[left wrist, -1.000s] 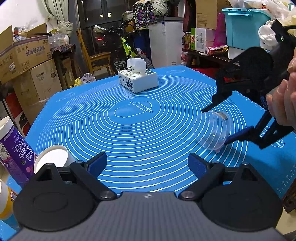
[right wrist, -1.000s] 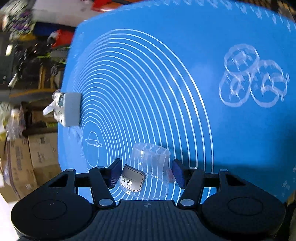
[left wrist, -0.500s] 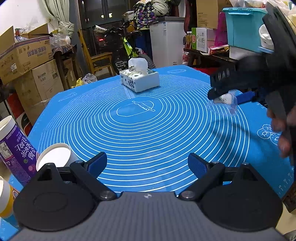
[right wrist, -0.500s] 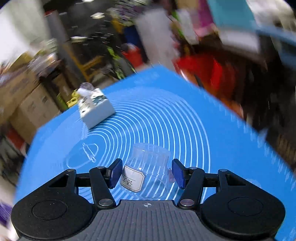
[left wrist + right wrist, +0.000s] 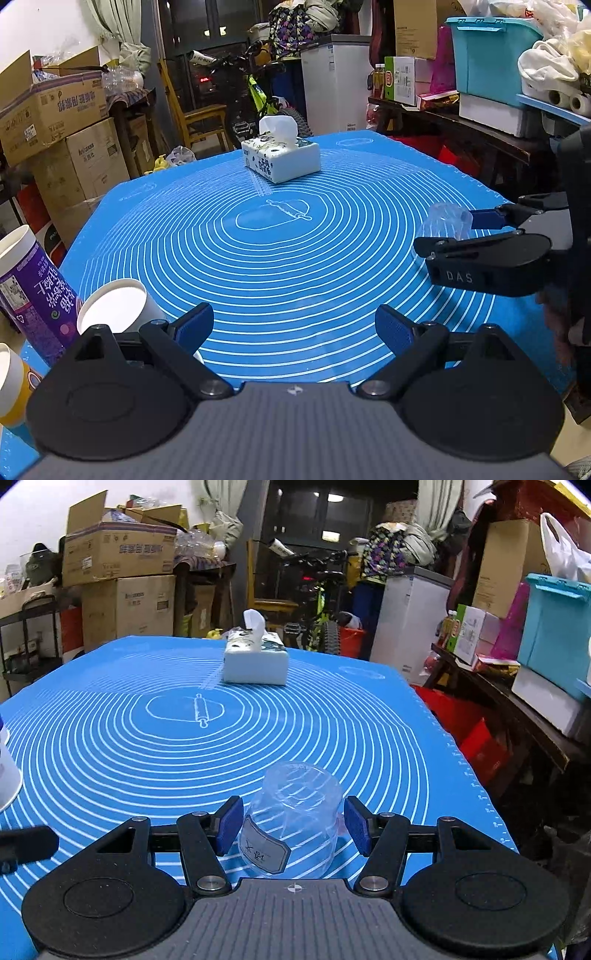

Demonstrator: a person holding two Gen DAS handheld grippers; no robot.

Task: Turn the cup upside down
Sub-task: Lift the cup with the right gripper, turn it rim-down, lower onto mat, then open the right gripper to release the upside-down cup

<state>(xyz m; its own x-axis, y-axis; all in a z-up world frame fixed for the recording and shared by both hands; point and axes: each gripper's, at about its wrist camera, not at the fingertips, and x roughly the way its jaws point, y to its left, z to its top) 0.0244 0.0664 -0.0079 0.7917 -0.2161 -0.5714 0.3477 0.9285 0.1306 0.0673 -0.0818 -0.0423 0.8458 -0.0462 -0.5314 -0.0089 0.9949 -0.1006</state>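
Observation:
A clear plastic cup (image 5: 293,823) with a white label stands upside down, base up, between the blue pads of my right gripper (image 5: 293,825), low over the blue mat (image 5: 147,746). The pads sit at the cup's sides; the gripper is shut on it. In the left wrist view the same cup (image 5: 447,223) shows at the right of the mat, held by the right gripper (image 5: 454,230). My left gripper (image 5: 293,326) is open and empty over the mat's near edge.
A white tissue box (image 5: 280,158) stands at the far side of the mat. A white paper cup (image 5: 114,312), a purple canister (image 5: 31,291) and a yellow cup (image 5: 9,384) stand at the near left. Boxes, a bicycle and shelves surround the table.
The right gripper has rotated with the cup, turning it from lying on its side to base up, and lowered it toward the mat. The left gripper stayed still.

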